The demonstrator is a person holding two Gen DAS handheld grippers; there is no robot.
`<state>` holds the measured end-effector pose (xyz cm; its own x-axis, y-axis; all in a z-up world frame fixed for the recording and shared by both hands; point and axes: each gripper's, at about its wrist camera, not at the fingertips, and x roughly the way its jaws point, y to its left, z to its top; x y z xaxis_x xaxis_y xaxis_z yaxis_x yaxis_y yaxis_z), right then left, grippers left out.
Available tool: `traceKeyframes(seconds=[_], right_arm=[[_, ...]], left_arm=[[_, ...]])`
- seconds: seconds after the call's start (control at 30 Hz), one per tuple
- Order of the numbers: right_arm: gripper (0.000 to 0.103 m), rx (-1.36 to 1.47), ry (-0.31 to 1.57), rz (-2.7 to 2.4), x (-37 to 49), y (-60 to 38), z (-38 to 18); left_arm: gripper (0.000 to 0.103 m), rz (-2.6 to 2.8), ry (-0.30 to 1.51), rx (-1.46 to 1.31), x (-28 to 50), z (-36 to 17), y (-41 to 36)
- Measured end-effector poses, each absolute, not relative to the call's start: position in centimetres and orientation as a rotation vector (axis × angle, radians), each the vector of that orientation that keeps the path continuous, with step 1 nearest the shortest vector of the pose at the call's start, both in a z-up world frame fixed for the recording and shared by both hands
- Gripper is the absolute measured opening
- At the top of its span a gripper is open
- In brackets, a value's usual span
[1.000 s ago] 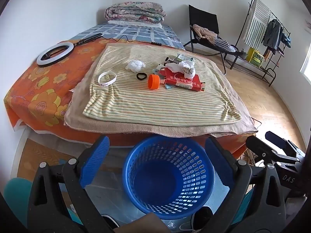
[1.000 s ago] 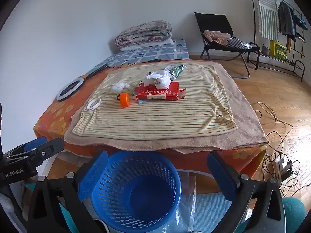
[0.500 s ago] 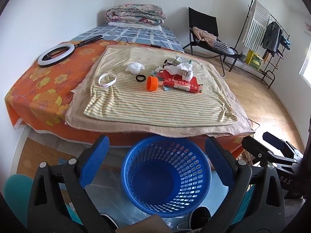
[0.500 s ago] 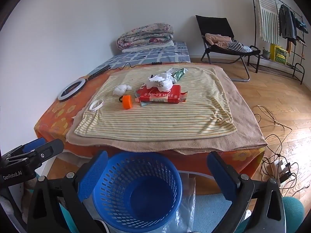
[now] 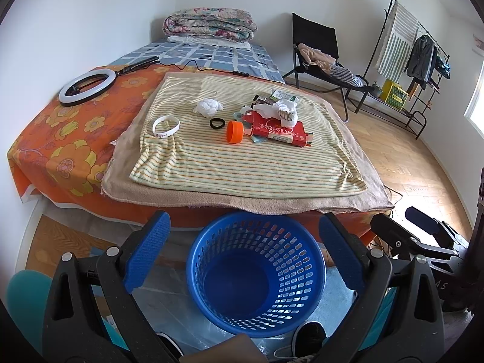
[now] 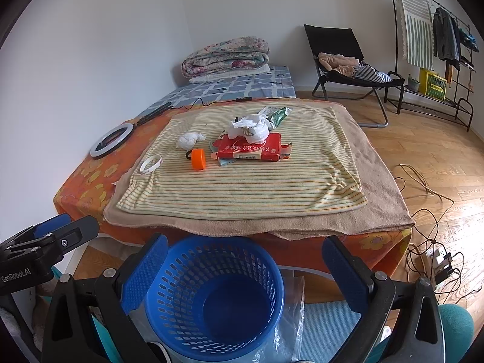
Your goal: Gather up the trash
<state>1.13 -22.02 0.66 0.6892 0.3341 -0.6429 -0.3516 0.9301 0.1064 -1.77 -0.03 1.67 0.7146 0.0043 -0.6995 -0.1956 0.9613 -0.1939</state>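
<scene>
Trash lies on a striped towel (image 5: 242, 163) on the bed: a red box (image 5: 279, 130) (image 6: 249, 150), a crumpled white bag (image 5: 279, 110) (image 6: 249, 127) on it, an orange cap (image 5: 234, 132) (image 6: 198, 158), a white tissue ball (image 5: 208, 107) (image 6: 189, 139), a green wrapper (image 6: 278, 115). An empty blue basket (image 5: 255, 272) (image 6: 211, 296) stands on the floor in front of the bed. My left gripper (image 5: 243, 251) and right gripper (image 6: 243, 269) are open and empty, held above the basket, well short of the trash.
A white wristband (image 5: 165, 126), a black hair tie (image 5: 217, 123) and a ring light (image 5: 86, 86) lie on the bed. Folded quilts (image 5: 210, 25) sit at the far end. A chair (image 6: 345, 66), a clothes rack (image 6: 435, 39) and floor cables (image 6: 429, 236) are to the right.
Both grippers have pulled back and risen slightly, so the bed and basket look a little farther off. Nothing on the bed has moved.
</scene>
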Motion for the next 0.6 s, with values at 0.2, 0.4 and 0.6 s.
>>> traceKeyframes(seconds=[0.2, 0.4, 0.6], right_arm=[[0.103, -0.021, 0.717, 0.380, 1.11, -22.12, 0.70], [0.103, -0.016, 0.722, 0.377, 1.08, -22.18, 0.56], [0.103, -0.013, 0.726, 0.377, 1.19, -22.09, 0.37]], left_arm=[[0.100, 0.110, 0.768, -0.265, -1.89, 1.77, -0.08], [0.100, 0.110, 0.767, -0.263, -1.87, 1.58, 0.02], [0.100, 0.110, 0.767, -0.263, -1.89, 1.56, 0.06]])
